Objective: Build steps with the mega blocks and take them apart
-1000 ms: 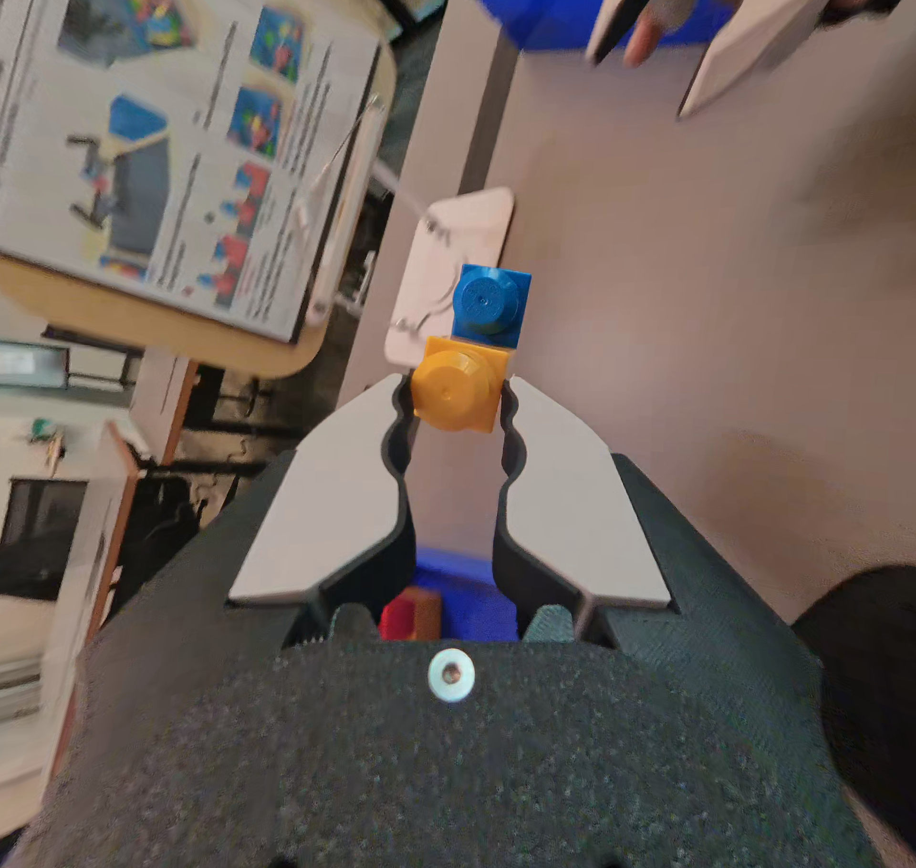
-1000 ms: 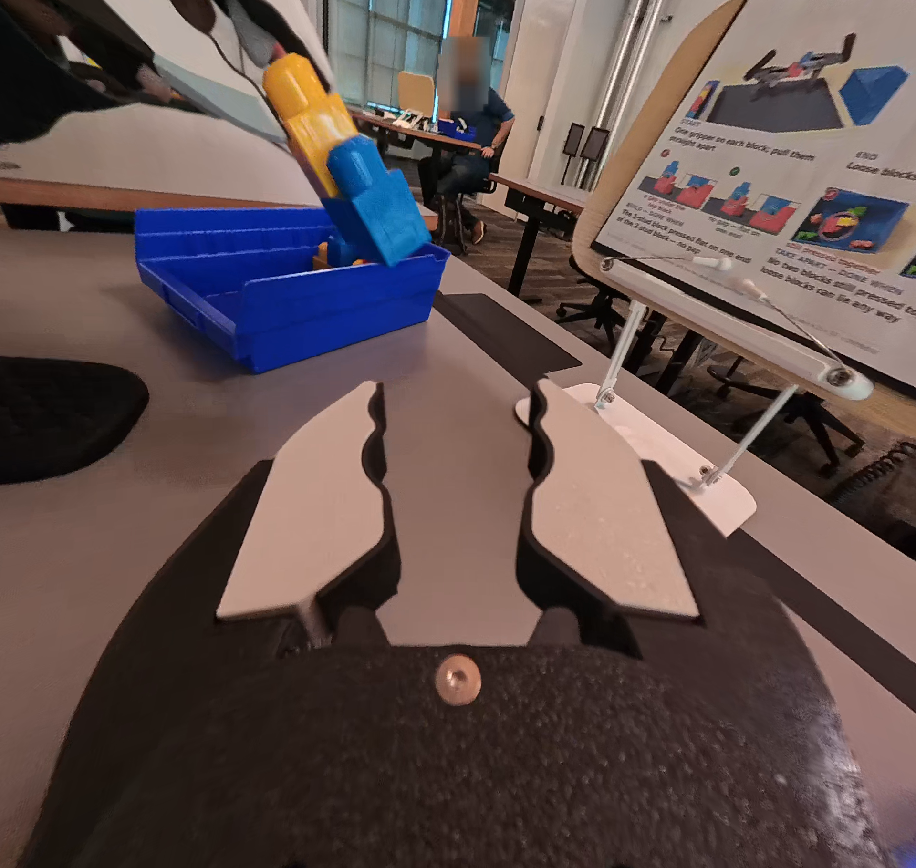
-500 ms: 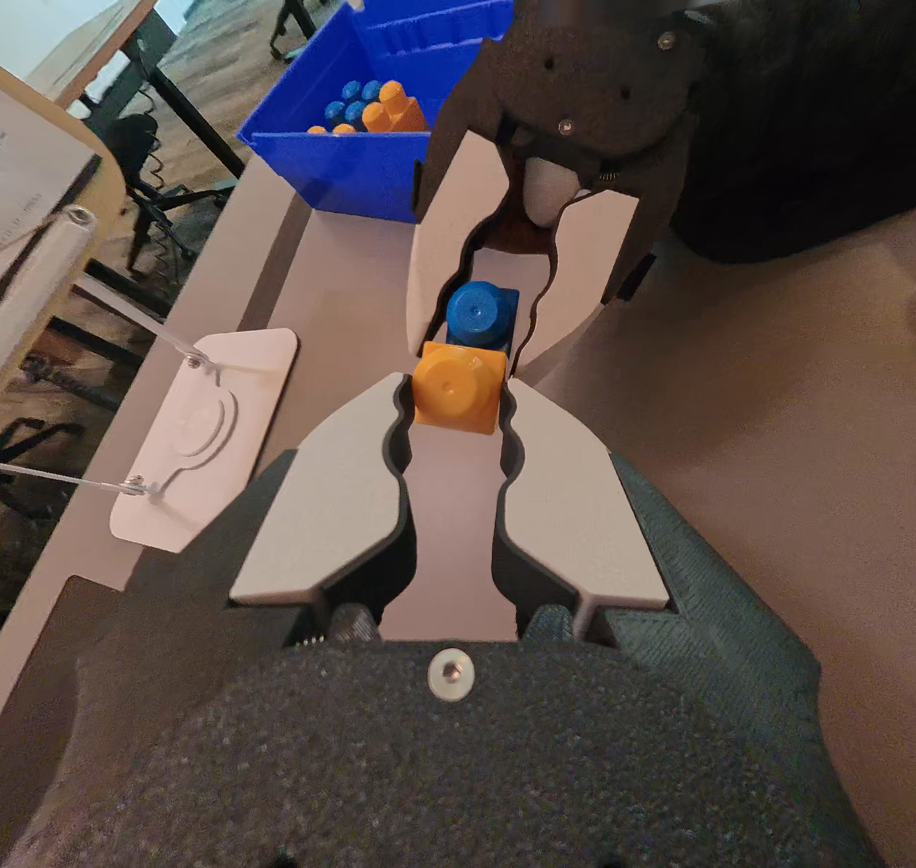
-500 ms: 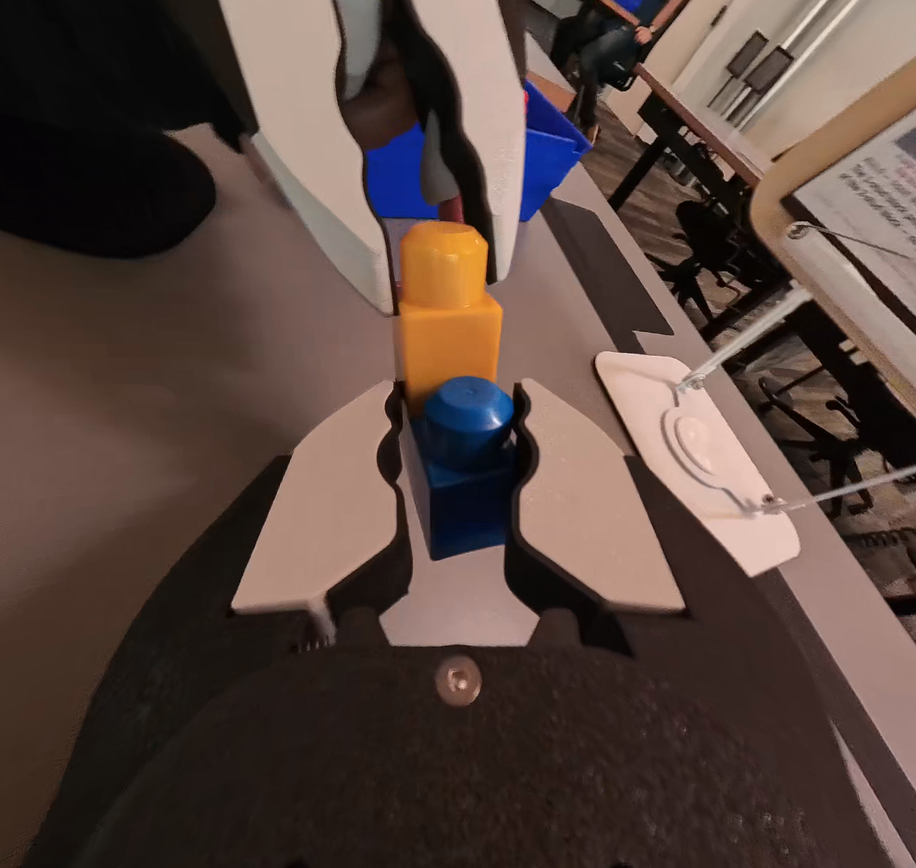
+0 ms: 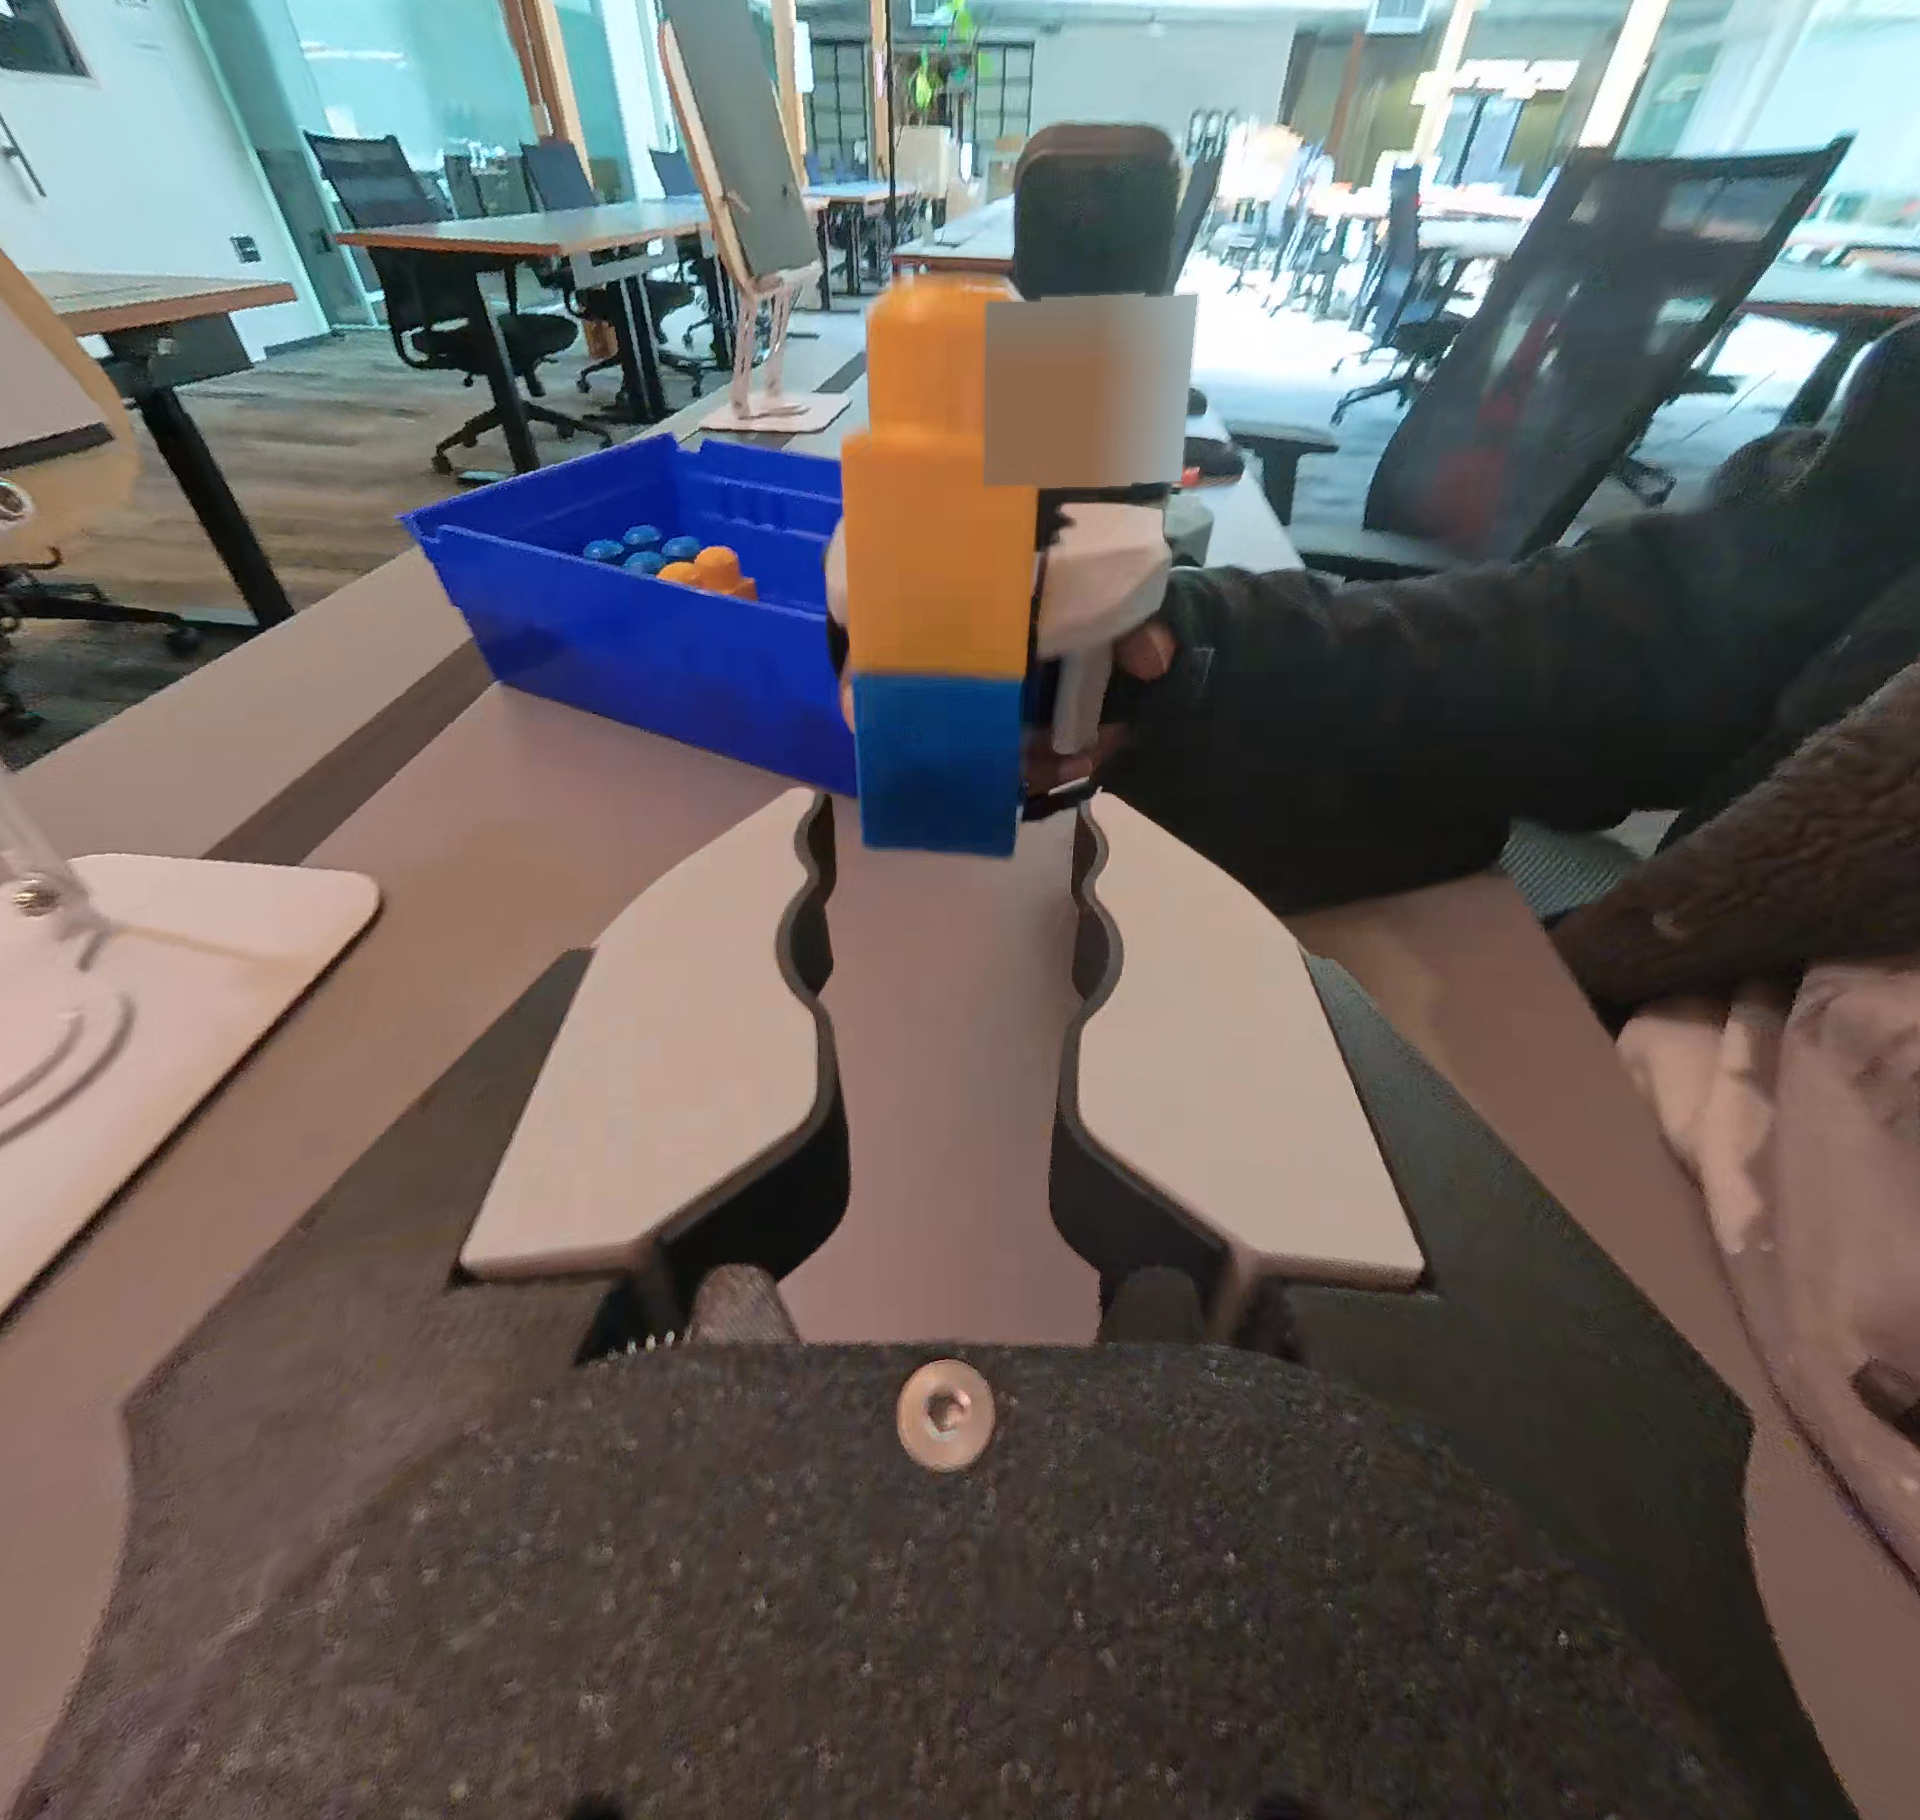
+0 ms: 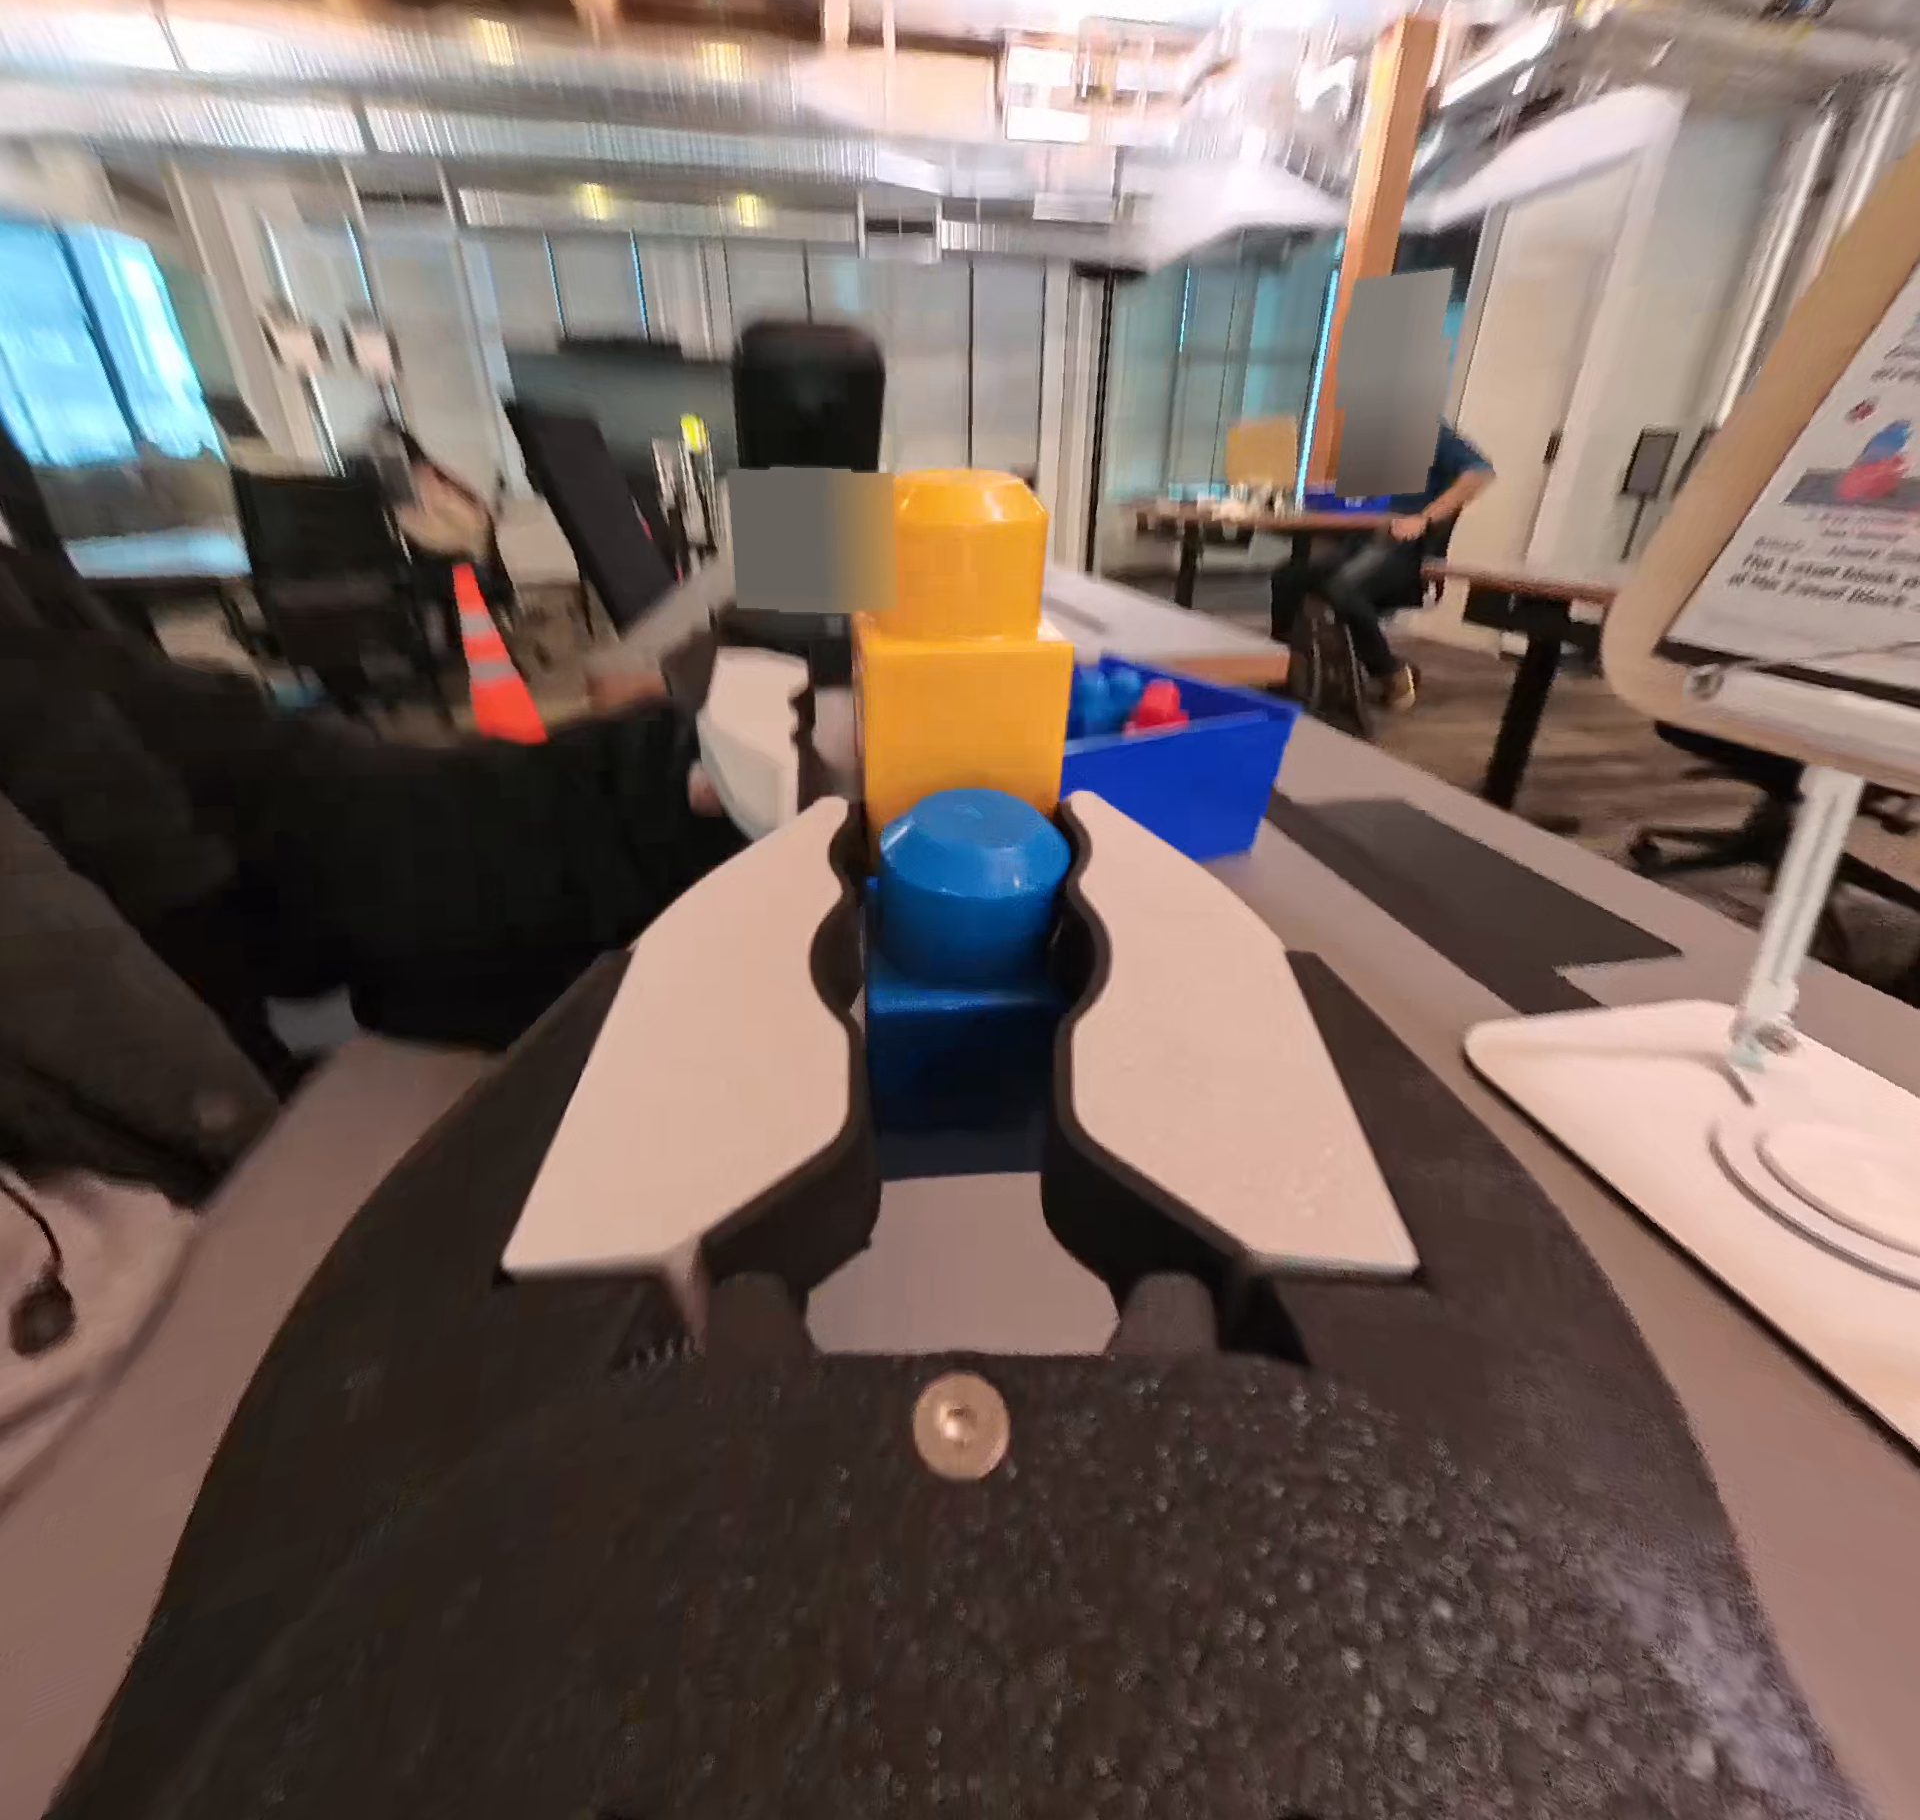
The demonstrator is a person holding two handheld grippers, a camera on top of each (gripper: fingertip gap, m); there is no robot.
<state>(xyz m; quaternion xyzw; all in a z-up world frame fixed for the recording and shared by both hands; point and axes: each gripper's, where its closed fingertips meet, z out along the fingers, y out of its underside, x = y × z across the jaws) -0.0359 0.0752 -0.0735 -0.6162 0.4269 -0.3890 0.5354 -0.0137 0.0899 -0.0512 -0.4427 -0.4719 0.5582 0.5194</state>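
The grey table (image 5: 582, 794) is carrying everything, with a blue bin (image 5: 665, 648) sitting toward its far edge and holding loose blue and orange blocks (image 5: 686, 560); the right wrist view is also showing a red one among them. A white stand base (image 5: 177, 949) is lying near the table's left side in the left wrist view.

The right gripper (image 6: 961, 825) is pinching the blue block (image 6: 961, 981) between its fingertips, the block sitting deep in the notch of the jaws with its stud pointing up. The orange block (image 6: 961, 710) is standing upright on the far half of the blue one, just beyond the fingertips, so the two are forming a step.

The left gripper (image 5: 945, 835) is standing spread and holding nothing; the step is hanging just past its fingertips, apart from both, with the orange block (image 5: 940, 544) over the blue block (image 5: 935, 762).
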